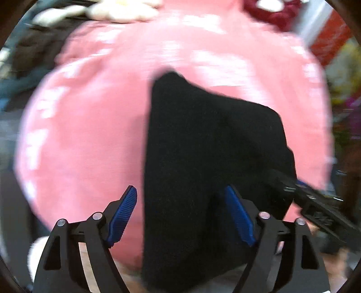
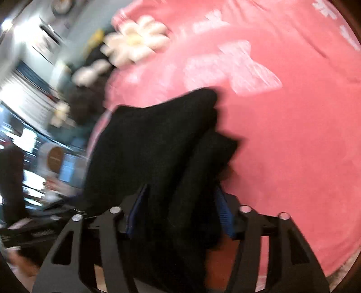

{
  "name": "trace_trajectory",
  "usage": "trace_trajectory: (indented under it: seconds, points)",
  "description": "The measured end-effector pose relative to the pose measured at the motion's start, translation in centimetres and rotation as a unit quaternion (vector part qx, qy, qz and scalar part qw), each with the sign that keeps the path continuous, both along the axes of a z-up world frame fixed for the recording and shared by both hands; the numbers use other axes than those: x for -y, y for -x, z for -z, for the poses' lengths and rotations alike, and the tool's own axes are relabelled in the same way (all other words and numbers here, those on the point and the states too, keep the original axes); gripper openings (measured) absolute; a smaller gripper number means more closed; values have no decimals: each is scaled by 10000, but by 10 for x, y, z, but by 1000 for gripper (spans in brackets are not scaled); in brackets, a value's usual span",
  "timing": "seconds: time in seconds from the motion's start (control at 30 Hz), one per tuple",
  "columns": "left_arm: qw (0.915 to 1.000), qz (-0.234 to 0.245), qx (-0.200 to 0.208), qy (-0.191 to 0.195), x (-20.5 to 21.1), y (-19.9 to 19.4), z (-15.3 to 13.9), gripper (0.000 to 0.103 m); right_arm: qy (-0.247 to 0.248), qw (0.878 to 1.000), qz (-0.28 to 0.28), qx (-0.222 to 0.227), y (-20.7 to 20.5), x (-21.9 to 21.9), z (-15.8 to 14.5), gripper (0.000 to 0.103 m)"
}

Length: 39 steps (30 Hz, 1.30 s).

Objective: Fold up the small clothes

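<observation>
A black garment [image 1: 203, 146] lies folded lengthwise on a pink blanket with white butterfly prints [image 1: 90, 135]. My left gripper [image 1: 181, 215] hovers above its near end, open, with the blue pads wide apart; the left pad is over the blanket and the right one over the cloth. In the right wrist view the same black garment [image 2: 153, 139] is bunched in thick folds. My right gripper [image 2: 181, 211] stands open around a fold that fills the gap between its pads. The right gripper's body [image 1: 315, 202] shows at the garment's right edge.
A white flower-shaped plush [image 2: 135, 42] lies at the far edge of the pink blanket [image 2: 282, 146], also visible as the plush [image 1: 121, 11] at the top. A dark red item [image 1: 270, 13] sits at the top right. Beyond the blanket's left edge lies blurred room clutter.
</observation>
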State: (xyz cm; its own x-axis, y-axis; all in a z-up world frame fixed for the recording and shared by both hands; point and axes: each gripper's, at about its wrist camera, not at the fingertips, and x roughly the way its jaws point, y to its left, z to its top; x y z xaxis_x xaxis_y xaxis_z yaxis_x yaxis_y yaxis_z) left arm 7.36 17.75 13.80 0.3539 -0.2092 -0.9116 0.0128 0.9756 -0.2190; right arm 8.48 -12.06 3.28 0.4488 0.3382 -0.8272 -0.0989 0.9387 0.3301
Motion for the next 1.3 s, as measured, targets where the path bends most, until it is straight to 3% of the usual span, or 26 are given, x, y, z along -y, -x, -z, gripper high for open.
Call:
trace_trajectory:
  seconds: [0.07, 0.1, 0.2, 0.3, 0.37, 0.47, 0.57, 0.8, 0.9, 0.97, 1.3]
  points:
    - [9999, -125, -75, -37, -13, 10, 14, 74, 14, 9999, 79, 117, 16, 2, -1, 55]
    - [9994, -237, 28, 251, -19, 21, 14, 74, 53, 9998, 99, 193, 25, 4, -3, 55]
    - [9967, -362, 364, 626, -16, 44, 12, 75, 324, 9990, 76, 287, 56, 14, 1, 55]
    - [9973, -201, 561, 431, 23, 55, 12, 76, 784, 9959, 117, 431, 84, 15, 9, 60]
    - [9976, -60, 616, 304, 39, 63, 15, 76, 1050, 9926, 227, 572, 99, 15, 15, 71]
    - [9969, 135, 768, 76, 63, 73, 24, 76, 1166, 9906, 299, 654, 110, 13, 22, 73]
    - [9964, 119, 832, -116, 59, 79, 26, 76, 1128, 9918, 235, 556, 109, 10, 26, 74]
    - [9979, -351, 541, 98, 32, 80, 40, 76, 1135, 9909, 222, 686, 109, 5, 21, 74]
    - [9973, -553, 429, 226, 23, 80, 45, 76, 1344, 9870, 347, 804, 115, 3, 21, 91]
    - [9967, -642, 428, 266, 20, 80, 46, 76, 1423, 9852, 465, 840, 119, 5, 23, 91]
    - [9980, -207, 580, -152, 46, 76, 47, 73, 1454, 9850, 711, 597, 120, 17, 35, 91]
